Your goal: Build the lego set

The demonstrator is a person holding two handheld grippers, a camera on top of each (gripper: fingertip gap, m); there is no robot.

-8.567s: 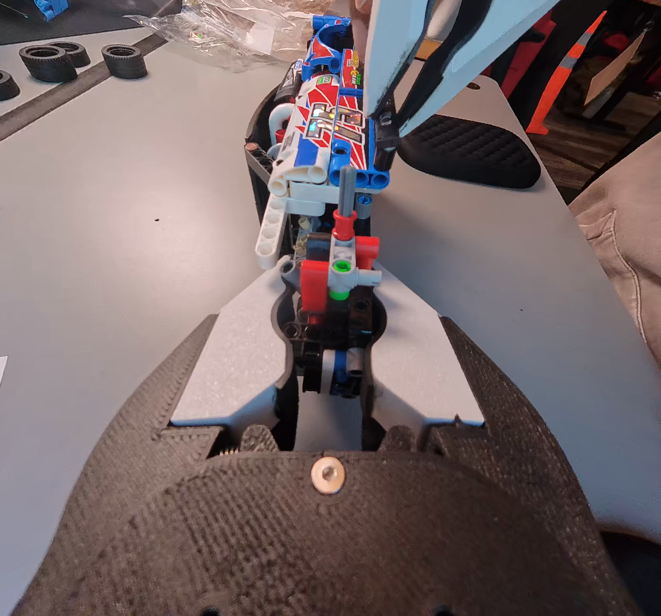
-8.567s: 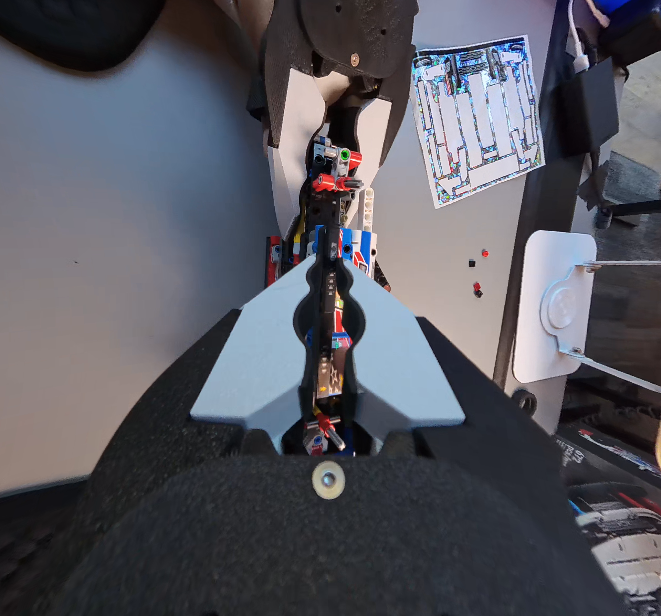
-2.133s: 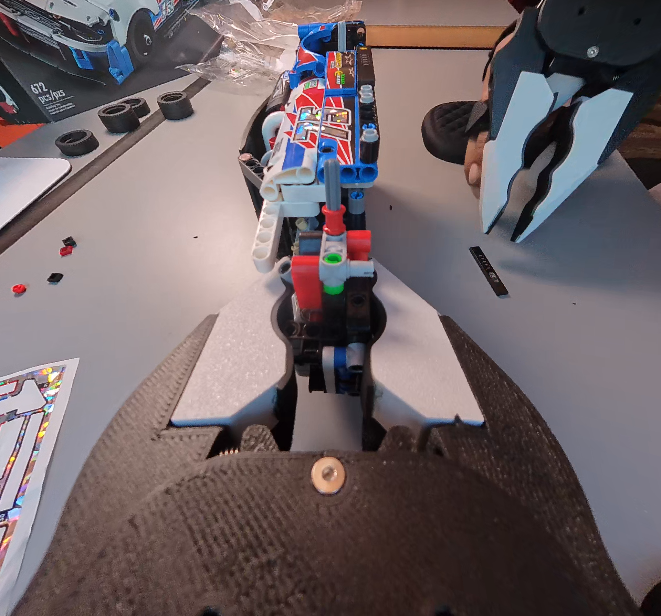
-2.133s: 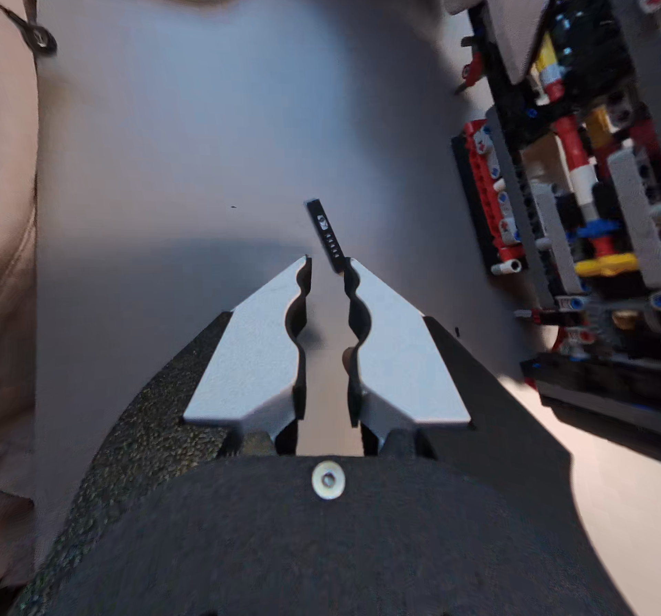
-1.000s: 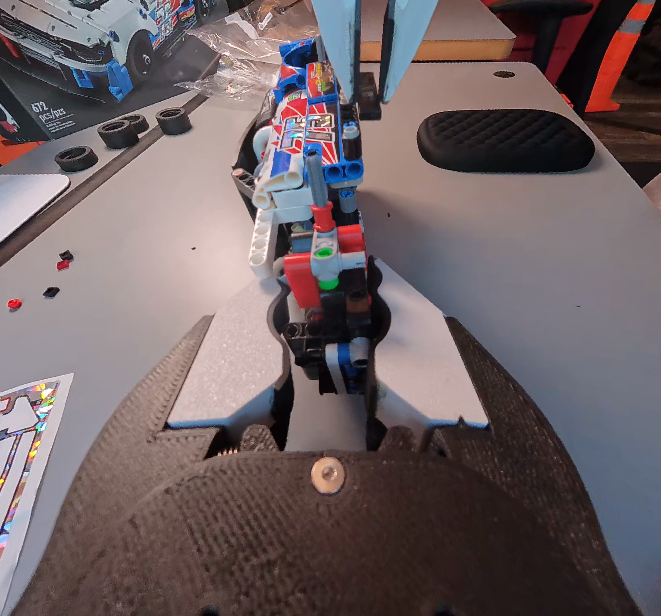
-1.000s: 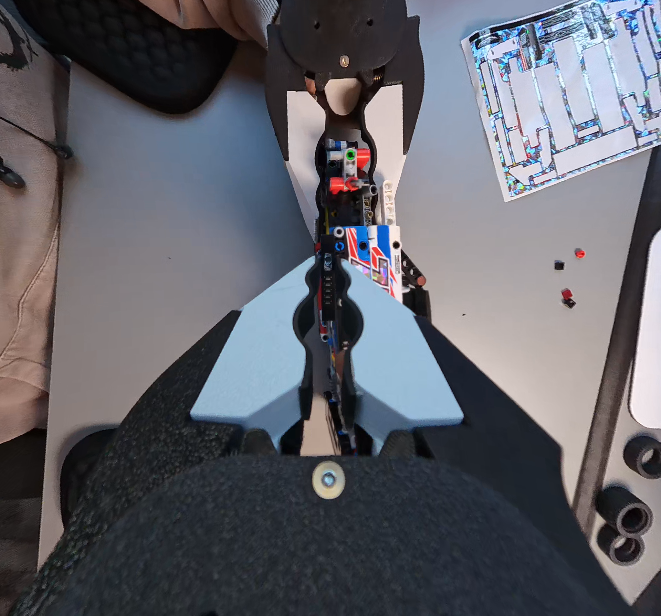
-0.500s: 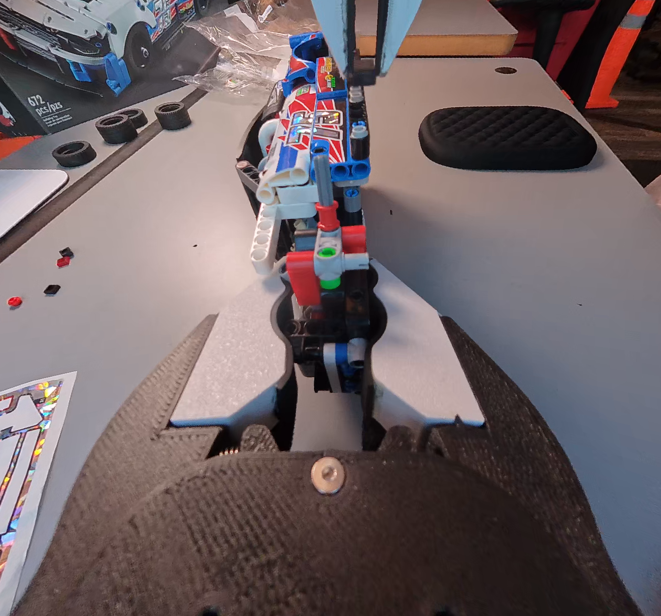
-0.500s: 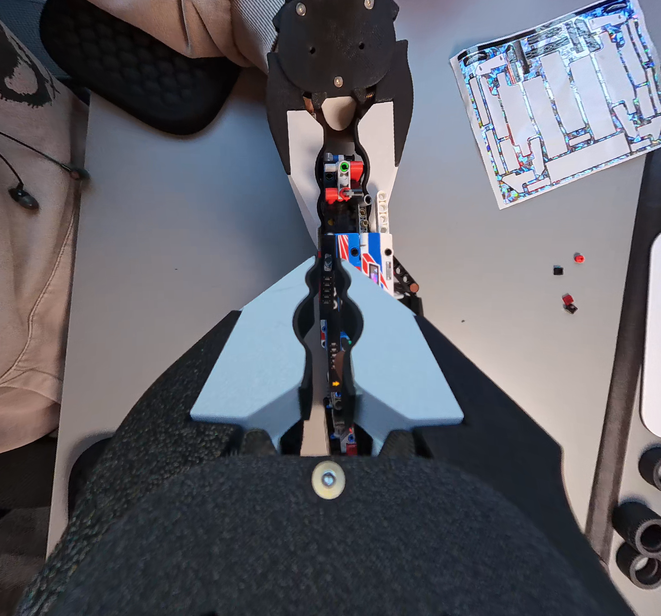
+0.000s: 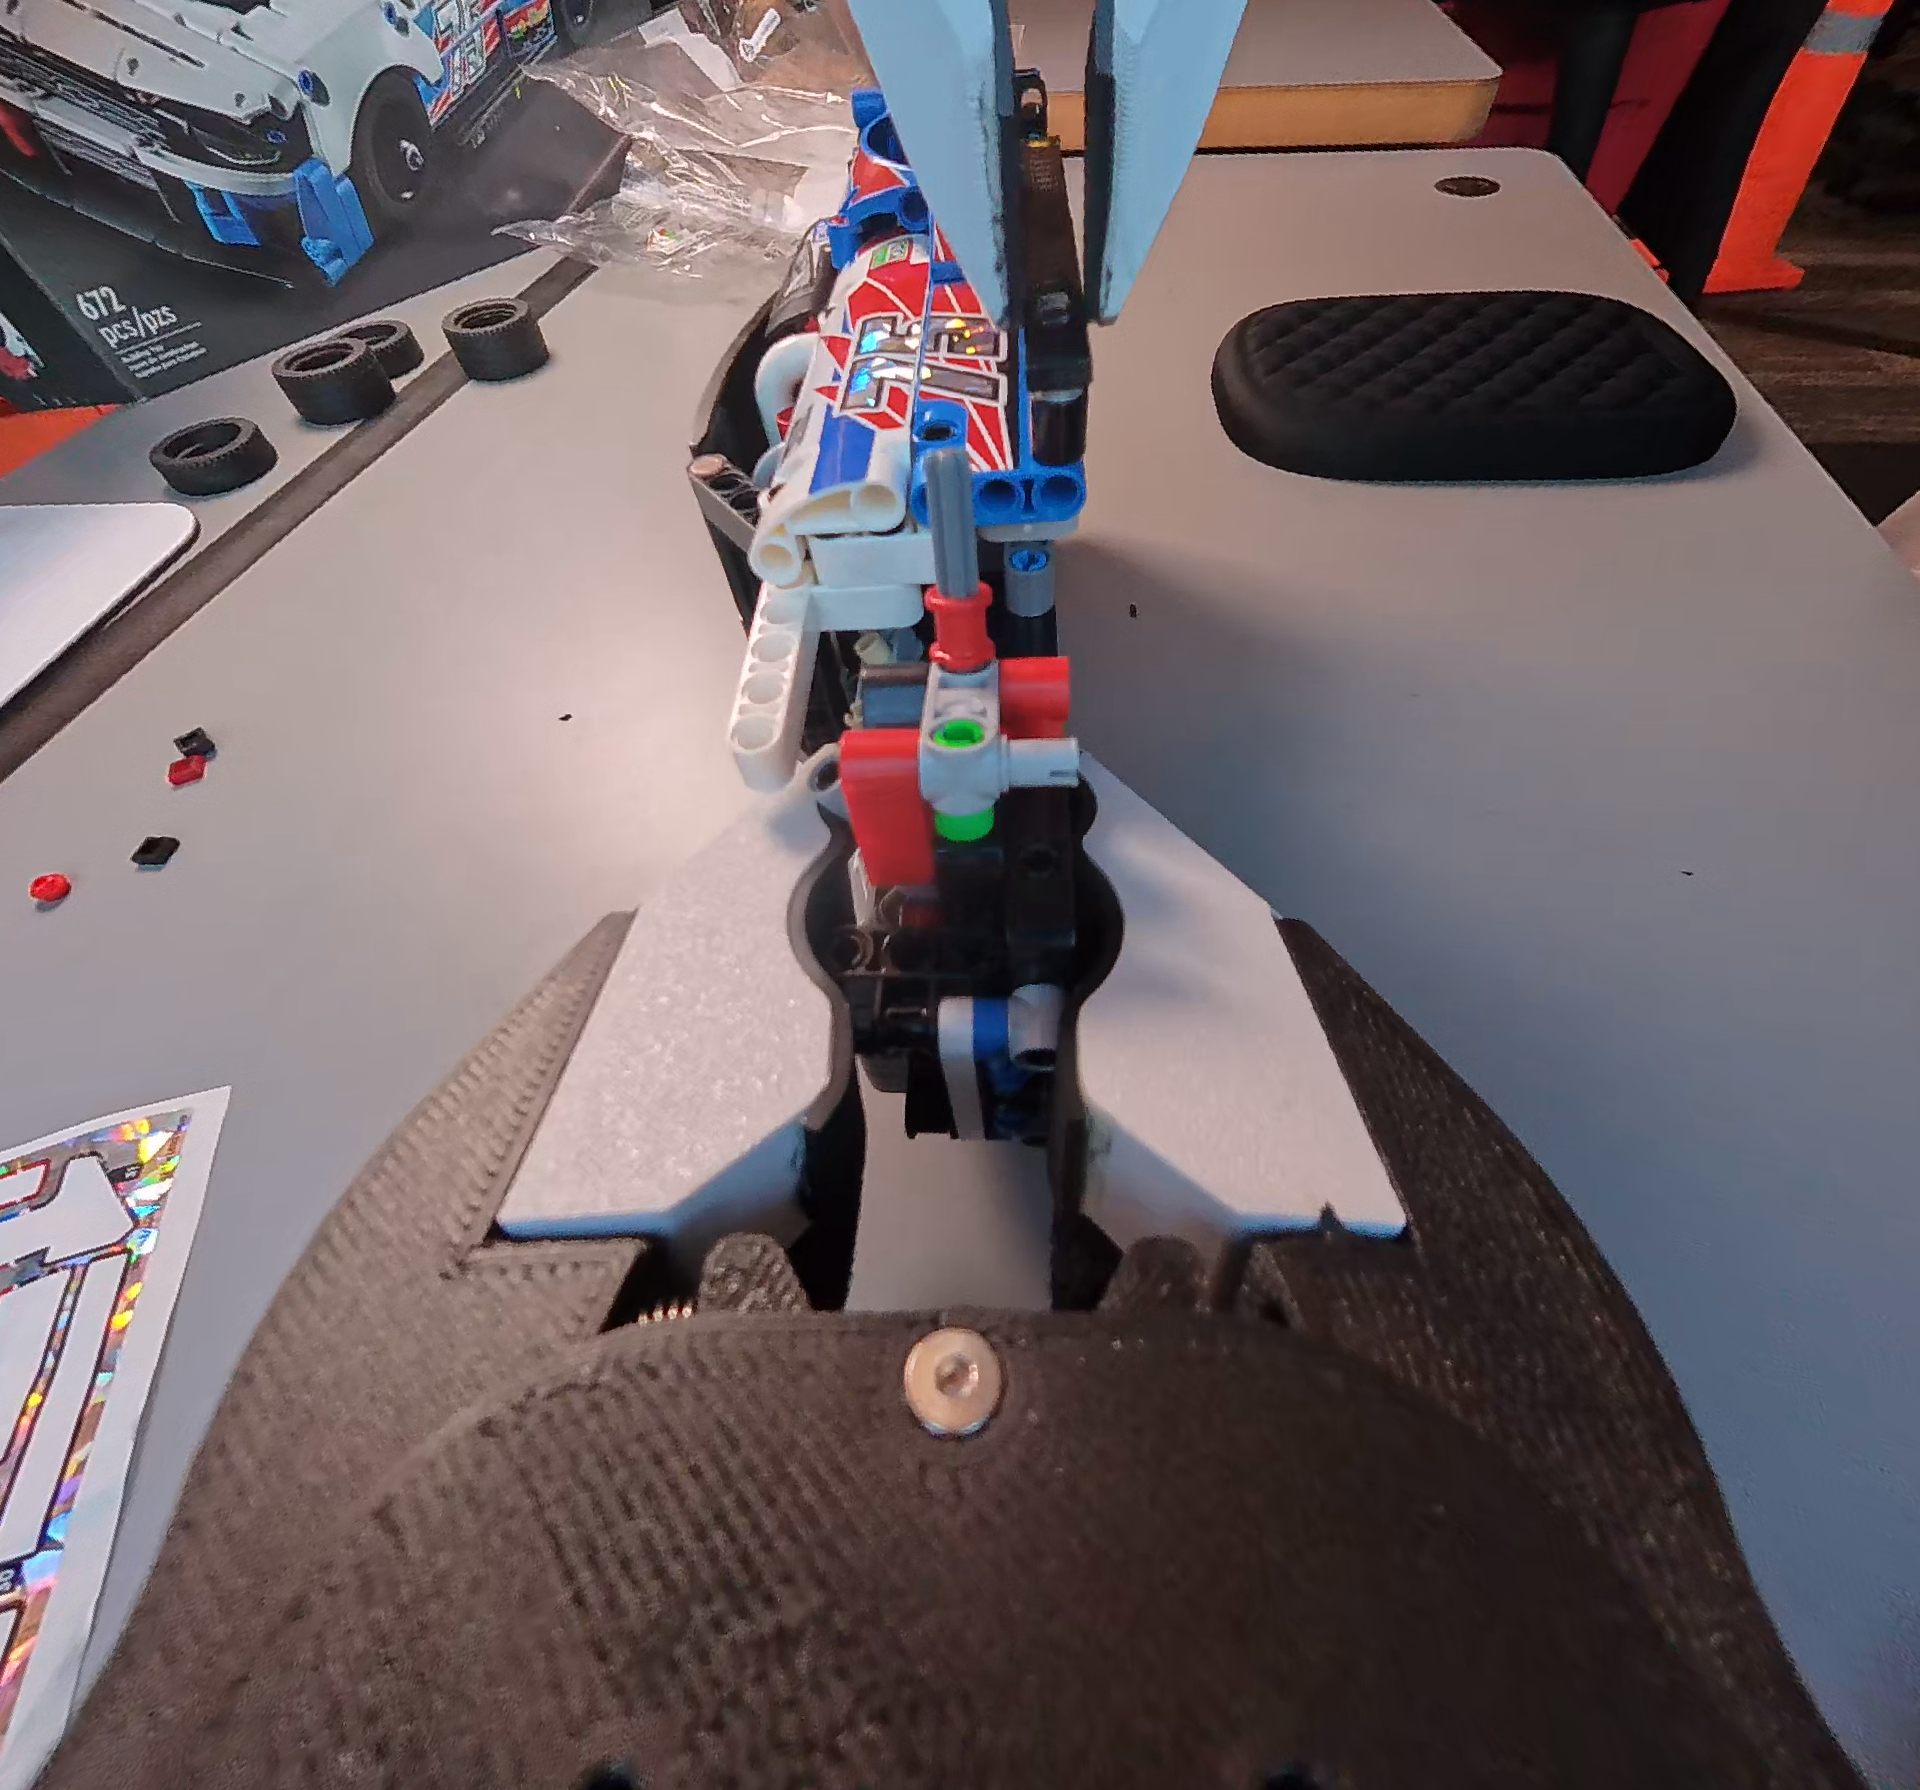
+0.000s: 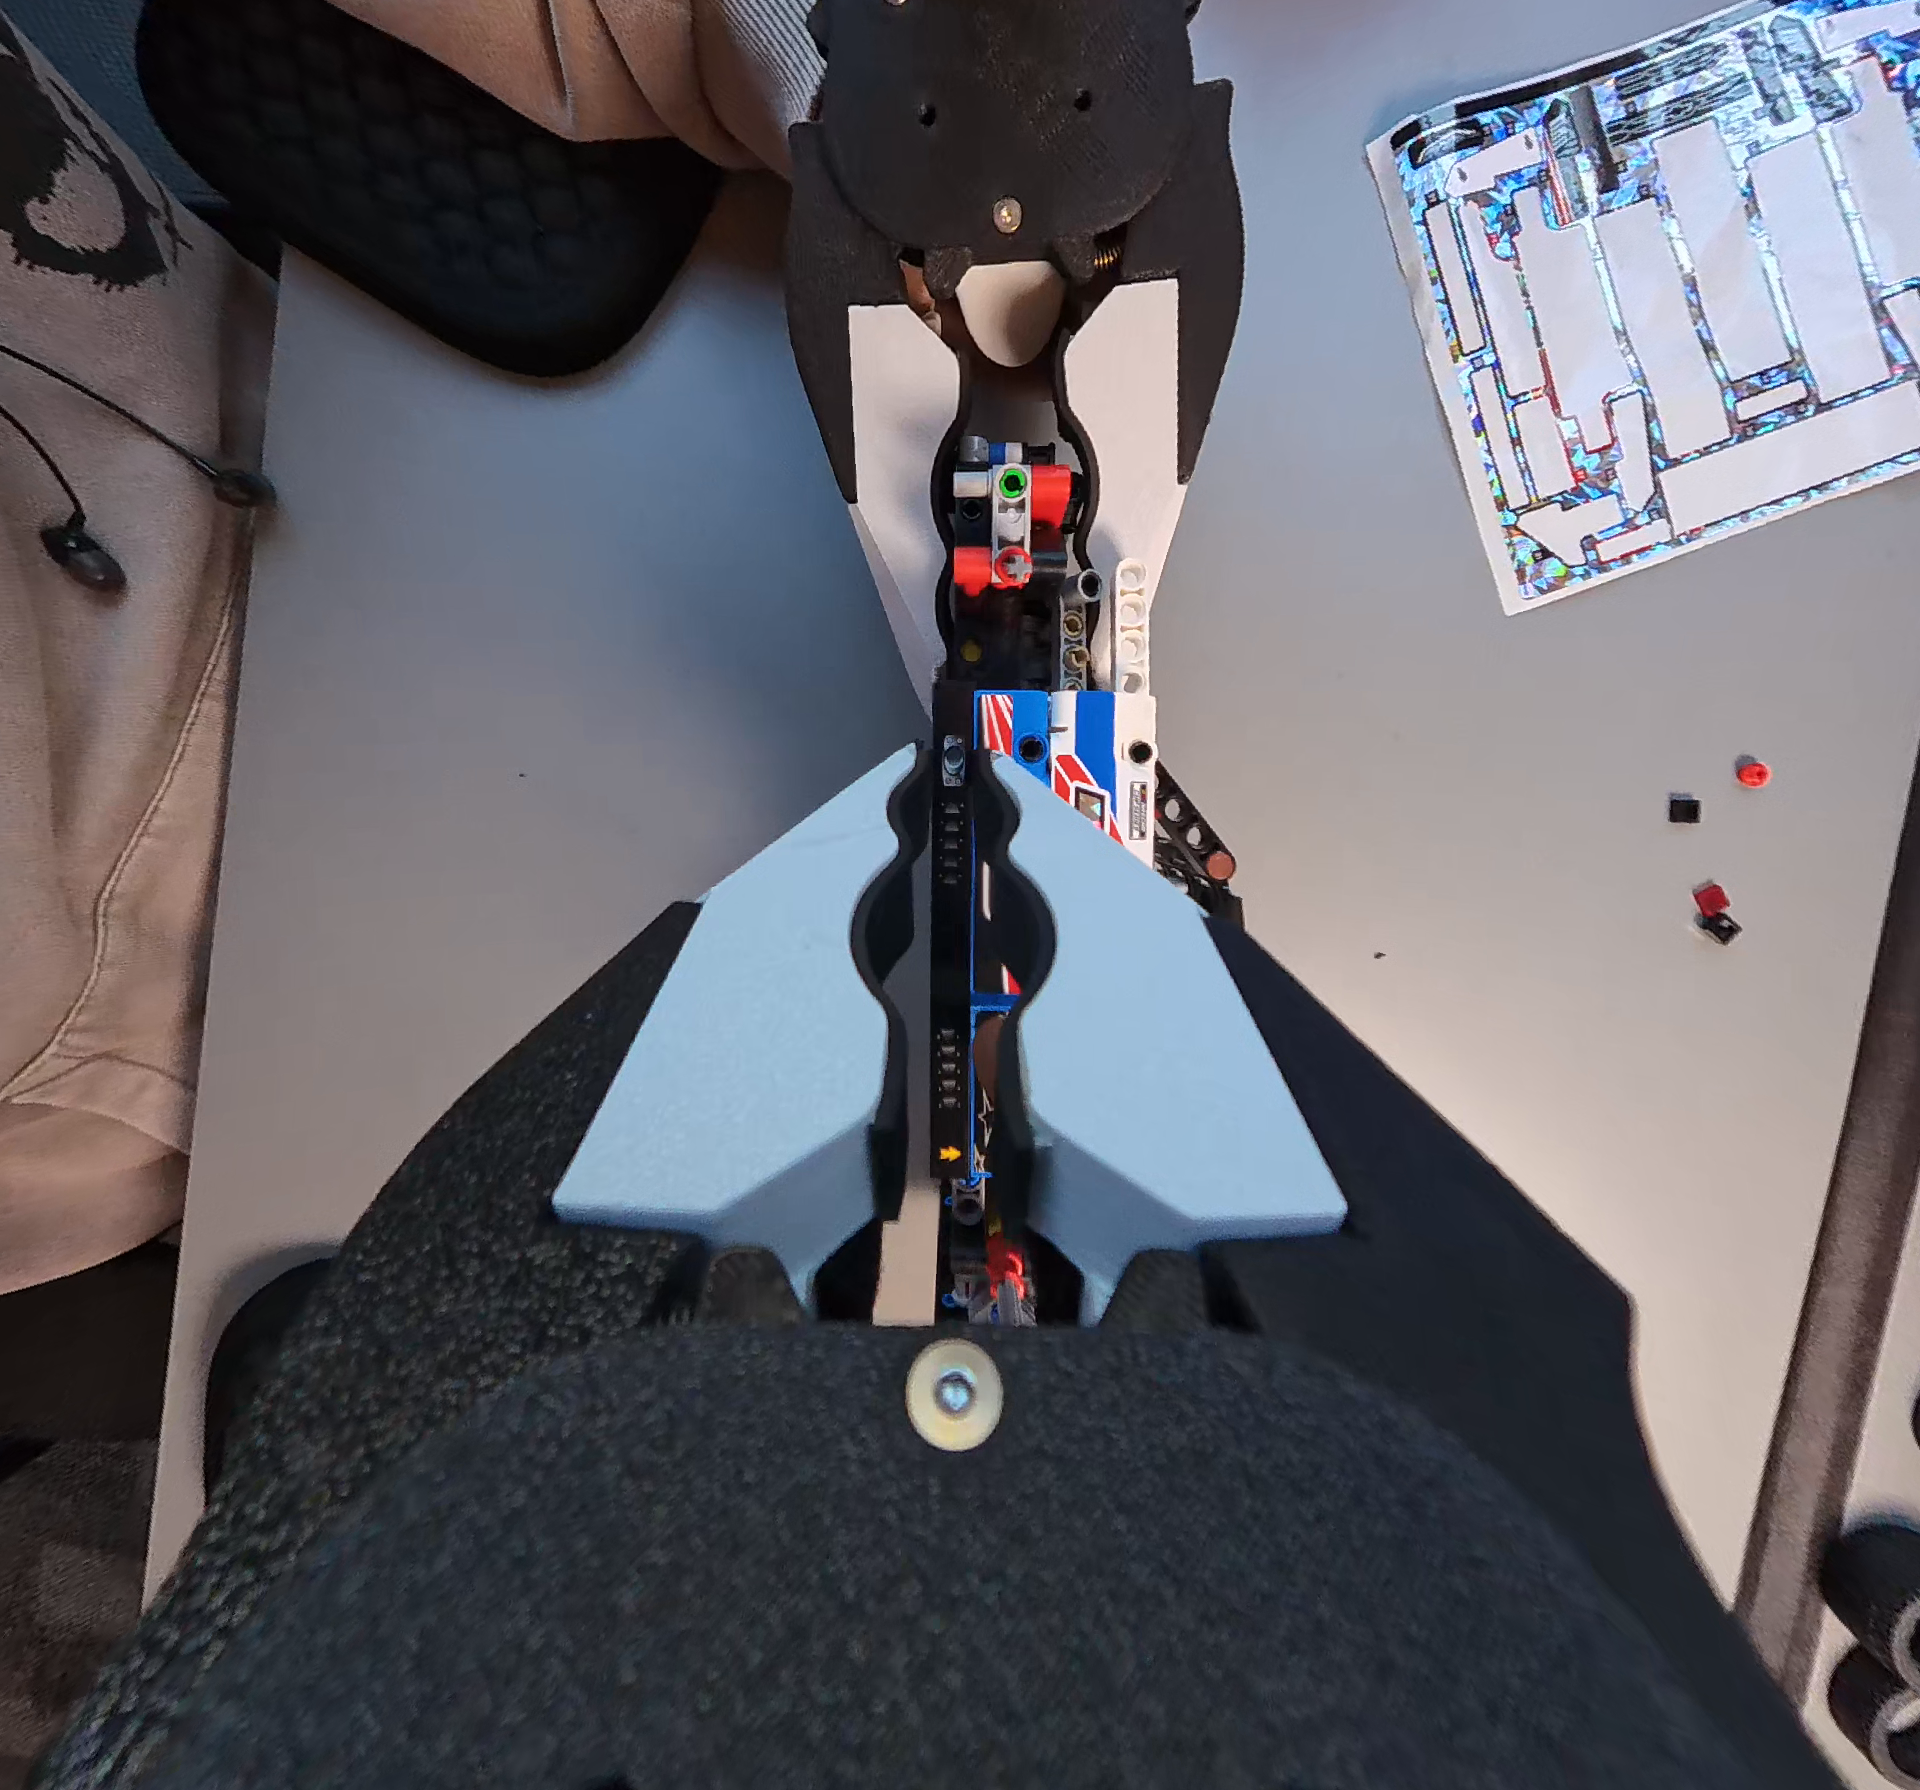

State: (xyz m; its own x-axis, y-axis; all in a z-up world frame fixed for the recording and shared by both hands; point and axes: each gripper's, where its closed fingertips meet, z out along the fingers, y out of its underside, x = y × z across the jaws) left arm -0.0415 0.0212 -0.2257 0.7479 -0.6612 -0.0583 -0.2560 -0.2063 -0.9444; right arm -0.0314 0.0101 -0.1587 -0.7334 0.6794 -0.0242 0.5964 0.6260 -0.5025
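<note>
Left wrist view first: the left gripper (image 9: 961, 919) has its fingers clamped on the near end of the lego car body (image 9: 914, 410), which stands on its side on the grey tabletop (image 9: 1455, 701), a grey axle and red bushes poking up just ahead of the grip. Coming down from above, the right gripper (image 9: 1044, 286) pinches a thin black strip piece (image 9: 1044, 213) against the body's upper right edge, beside the blue, red and white stickered panel. Off to the left sit loose black tyres (image 9: 343, 379), the set's box (image 9: 260, 78), some tiny red and black bits, and a corner of the sticker sheet (image 9: 62, 1325).

Right wrist view, looking straight down: the right fingers are closed on that black strip (image 10: 951, 909), which runs lengthwise along the body's black edge. The left gripper (image 10: 1013, 535) faces it from the top of the frame, a beige sleeve (image 10: 468, 5) behind it.

The risk, I'd say: whether the strip's pins are lined up is hidden by the fingers. Press down misaligned and it could skid off, or the side-standing body could twist in the left grip.
</note>
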